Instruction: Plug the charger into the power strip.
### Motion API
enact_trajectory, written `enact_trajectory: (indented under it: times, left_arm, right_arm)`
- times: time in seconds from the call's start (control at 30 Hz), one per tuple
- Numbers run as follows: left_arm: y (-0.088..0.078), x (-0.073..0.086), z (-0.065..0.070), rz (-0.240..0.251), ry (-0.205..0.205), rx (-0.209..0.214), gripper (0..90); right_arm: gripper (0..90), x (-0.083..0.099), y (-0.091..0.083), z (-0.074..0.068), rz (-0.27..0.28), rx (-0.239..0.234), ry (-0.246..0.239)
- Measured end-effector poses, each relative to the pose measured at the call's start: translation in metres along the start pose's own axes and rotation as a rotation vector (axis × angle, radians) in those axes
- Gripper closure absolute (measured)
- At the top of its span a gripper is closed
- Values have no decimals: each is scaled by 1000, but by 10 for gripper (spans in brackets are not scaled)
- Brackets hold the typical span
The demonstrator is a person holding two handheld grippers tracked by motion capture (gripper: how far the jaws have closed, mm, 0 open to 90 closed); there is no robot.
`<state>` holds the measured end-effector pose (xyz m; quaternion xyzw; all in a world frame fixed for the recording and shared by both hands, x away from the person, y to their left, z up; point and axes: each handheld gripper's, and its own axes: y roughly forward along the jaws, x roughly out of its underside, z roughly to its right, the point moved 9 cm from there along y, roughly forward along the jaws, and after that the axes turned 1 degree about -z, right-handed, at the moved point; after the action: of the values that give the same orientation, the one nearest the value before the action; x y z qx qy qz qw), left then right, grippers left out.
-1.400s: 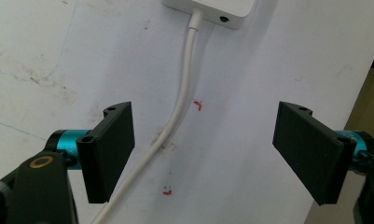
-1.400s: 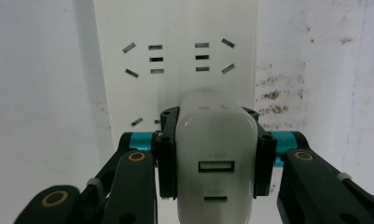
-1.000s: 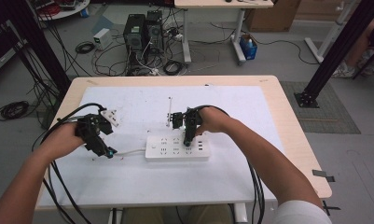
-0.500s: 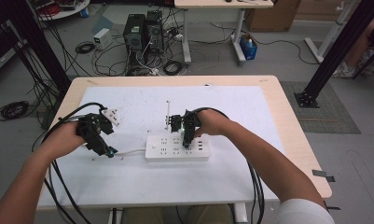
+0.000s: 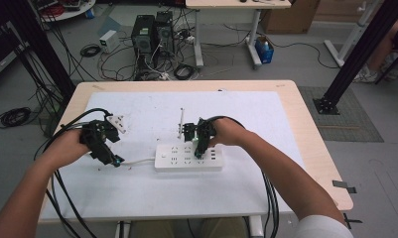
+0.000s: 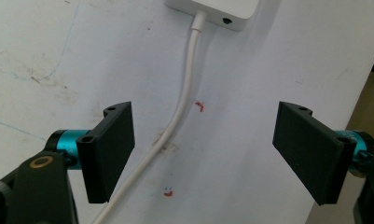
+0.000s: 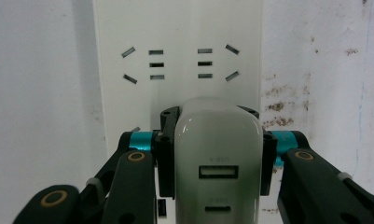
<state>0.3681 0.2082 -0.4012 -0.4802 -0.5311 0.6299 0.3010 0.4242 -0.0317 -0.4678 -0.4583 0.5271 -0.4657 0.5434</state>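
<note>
A white power strip (image 5: 188, 157) lies in the middle of the white mat, its sockets (image 7: 177, 65) facing up. My right gripper (image 5: 200, 148) (image 7: 217, 158) is shut on a white USB charger (image 7: 218, 163), which stands on the strip over a socket. Its USB ports face the right gripper camera. The strip's white cord (image 6: 177, 116) (image 5: 137, 161) runs left from the strip's end (image 6: 212, 9). My left gripper (image 5: 107, 153) (image 6: 203, 149) hangs open over that cord, just left of the strip, jaws wide apart with the cord passing between them near the left one.
A thin white stick (image 5: 180, 123) lies on the mat behind the strip. The mat (image 5: 246, 124) covers a wooden table (image 5: 305, 129). Computer towers (image 5: 152, 34) and loose cables sit on the floor beyond. Black cables trail from both grippers toward the table's near edge.
</note>
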Motion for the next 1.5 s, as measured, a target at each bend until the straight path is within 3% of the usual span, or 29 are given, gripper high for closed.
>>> enact_trajectory:
  times: [0.03,0.07,0.13,0.23,0.3,0.4,0.47,0.53,0.63,0.73,0.77,0.8,0.87,0.93,1.1,1.27,1.5]
  left_arm:
    - [0,0,0,-1,5,1,209]
    - [-1,0,0,3,2,2,209]
    - [-1,1,-2,3,6,1,209]
    - [1,0,-2,4,8,0,209]
    - [1,-2,-2,5,15,0,209]
    - [1,-5,-2,8,19,3,209]
    - [1,-7,-2,15,15,3,209]
    - [1,-8,-2,18,11,1,209]
    - [1,-10,-2,20,15,4,209]
    - [0,-12,-2,18,19,4,209]
    - [0,-13,-2,23,15,5,209]
    - [0,-14,-2,19,19,5,209]
    - [-1,-16,-2,20,19,3,209]
    - [-2,-18,-2,24,17,-6,209]
    - [-2,-24,-3,30,17,-22,209]
    - [-1,-29,-2,35,14,-24,209]
    - [-2,-31,0,33,11,-30,209]
  right_arm:
    - [407,2,1,2,-12,6,2]
    - [280,4,2,4,-28,1,53]
    - [239,4,-7,7,45,-46,151]
    - [214,10,-29,17,143,-62,263]
    - [125,19,-41,25,178,-22,310]
    - [121,37,-58,28,201,12,375]
    - [121,50,-68,30,210,43,447]
    - [121,66,-77,31,186,89,492]
    - [121,89,-89,27,182,107,559]
    - [121,102,-96,20,184,72,589]
    - [120,117,-101,16,174,105,601]
    - [117,123,-103,12,168,101,617]
    - [8,136,-104,5,145,100,630]
    - [8,151,-104,-3,110,94,650]
    - [9,183,-109,-19,86,167,690]
    - [9,199,-111,-39,99,157,739]
    - [9,209,-110,-48,109,173,743]
